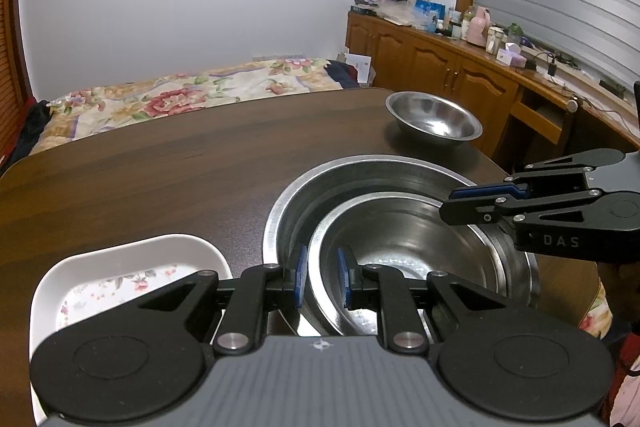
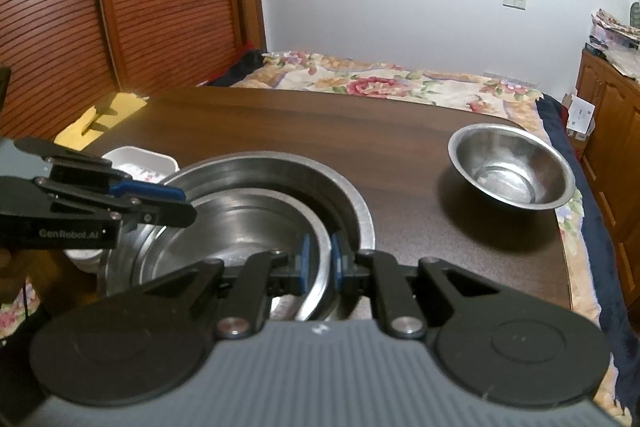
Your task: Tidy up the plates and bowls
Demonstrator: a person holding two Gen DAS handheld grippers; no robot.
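1. White plate (image 1: 132,267): squarish, floral print on its inner face, lies at the left of the dark wooden worktop (image 1: 160,179), just beside the large steel bowl; in the right wrist view (image 2: 140,159) it is partly hidden behind the left hand-held gripper
2. Left hand-held gripper (image 1: 322,277): blue pads set at a narrow gap astride the near-left rim of the inner steel bowl, one pad outside and one inside; whether they press the rim cannot be told; seen side-on from the right wrist (image 2: 180,205)
3. Large steel bowl (image 1: 360,167): widest vessel, upright on the worktop near its front edge
4. Inner steel bowl (image 1: 400,239): nested in the large steel bowl, tilted, off-centre toward the front; also seen from the right wrist (image 2: 240,223)
5. Right hand-held gripper (image 2: 319,263): pads at a narrow gap straddling the inner bowl's right rim; contact cannot be told; seen side-on from the left wrist (image 1: 452,203)
6. Small steel bowl (image 1: 434,121): stands alone, upright, at the far right corner of the worktop, well apart from the nested pair
7. Bed (image 1: 180,95): floral cover, beyond the worktop
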